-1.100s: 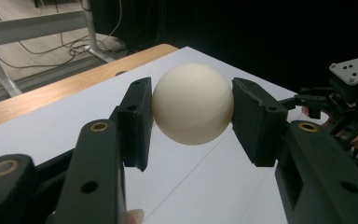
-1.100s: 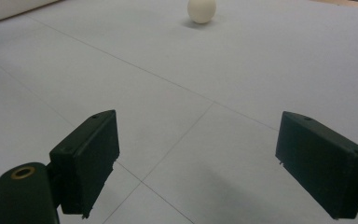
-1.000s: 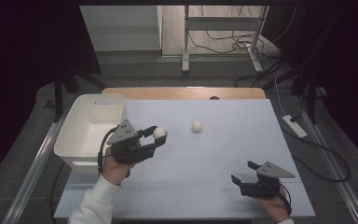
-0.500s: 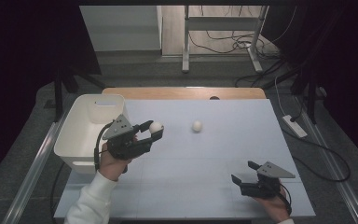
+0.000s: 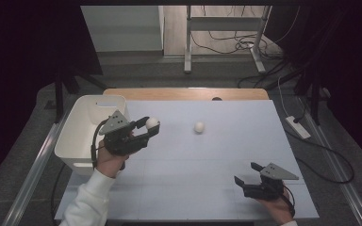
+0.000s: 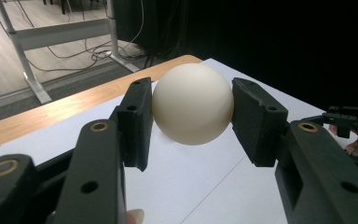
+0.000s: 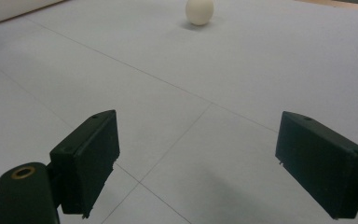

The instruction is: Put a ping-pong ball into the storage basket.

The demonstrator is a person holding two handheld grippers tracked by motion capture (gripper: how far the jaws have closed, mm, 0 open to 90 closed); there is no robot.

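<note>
Item 1: right gripper (image 5: 250, 178), near the table's (image 5: 245, 141) front right corner, jaws wide apart and holding nothing.

Item 2: left gripper (image 5: 153, 127), toward the left edge, jaws clamped on a white ball (image 5: 152, 123) (lifted clear of the surface).

Item 3: white bin (image 5: 82, 141), at the left edge just beside the left gripper; the carried ball lies to its right, so the left hand is the nearer.

Item 4: second ball (image 5: 199, 126), mid-table, farther back.
</note>
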